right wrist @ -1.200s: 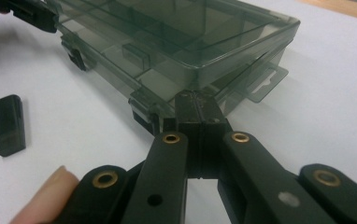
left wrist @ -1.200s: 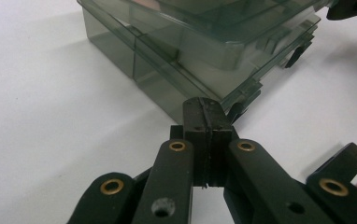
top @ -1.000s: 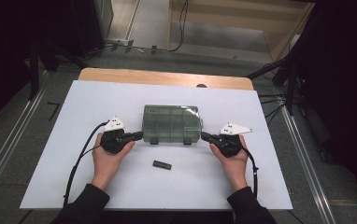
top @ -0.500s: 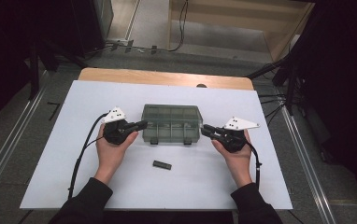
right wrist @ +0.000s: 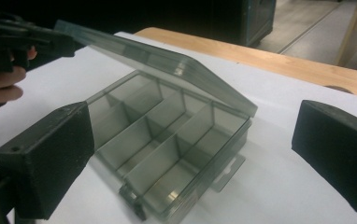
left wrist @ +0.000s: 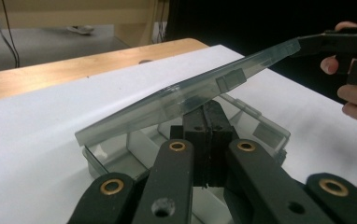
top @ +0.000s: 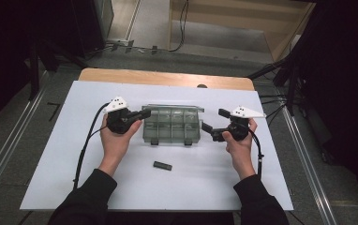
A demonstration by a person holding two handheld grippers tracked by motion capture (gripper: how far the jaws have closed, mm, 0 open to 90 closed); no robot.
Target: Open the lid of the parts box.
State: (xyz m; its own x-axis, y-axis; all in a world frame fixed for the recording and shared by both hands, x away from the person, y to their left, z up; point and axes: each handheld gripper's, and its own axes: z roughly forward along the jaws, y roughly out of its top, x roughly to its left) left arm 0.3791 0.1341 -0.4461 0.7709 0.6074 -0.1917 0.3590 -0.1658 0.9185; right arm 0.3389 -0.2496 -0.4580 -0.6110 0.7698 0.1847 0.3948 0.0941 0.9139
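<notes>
Half-lifted lid (top: pixel 172 108), long way from 9 to 3 o'clock. At 9, left gripper (top: pixel 145 114), squeezed shut under lid edge. At 3, right gripper (top: pixel 213 121), wide open, just beside box (top: pixel 171 129).

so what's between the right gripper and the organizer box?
Nothing: bare white table sheet separates the right gripper from the organizer box, seen in the high view and right gripper view.

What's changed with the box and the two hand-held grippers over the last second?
The lid of the compartment box was closed and is now raised. The right hand-held gripper has backed off the box, jaws open. The left hand-held gripper, the box and the small black piece stayed put.
</notes>
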